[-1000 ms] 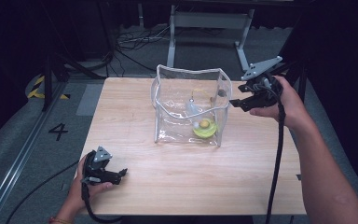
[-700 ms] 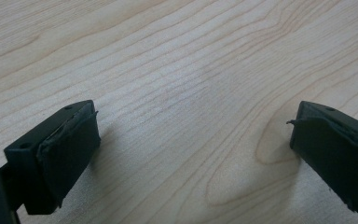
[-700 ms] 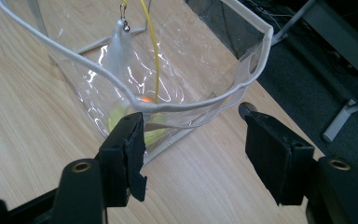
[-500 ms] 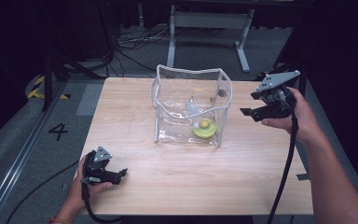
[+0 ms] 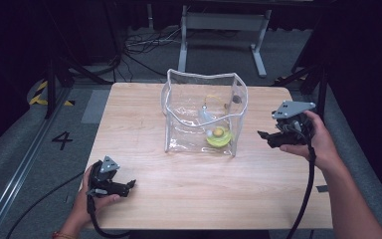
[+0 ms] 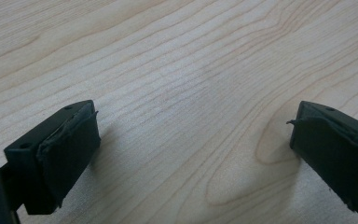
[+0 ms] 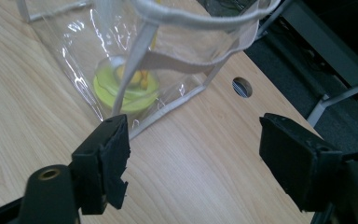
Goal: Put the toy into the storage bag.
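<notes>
clear plastic bag (image 5: 204,117) upright at table (image 5: 144,109) centre, mouth open at 12 o'clock, white-trimmed rim; yellow-green round thing (image 5: 218,137) lying inside on its floor, toward the 4 o'clock corner. right gripper (image 5: 270,138) at 3 o'clock of the bag, just beside it and apart, pointing toward it; jaws just been opening, now wide, nothing between them. in the right gripper view, bag corner (image 7: 135,116) just past the left pad (image 7: 116,154). left gripper (image 5: 127,185) at 7 o'clock of the bag, well apart, low over bare wood, jaws wide and holding nothing.
</notes>
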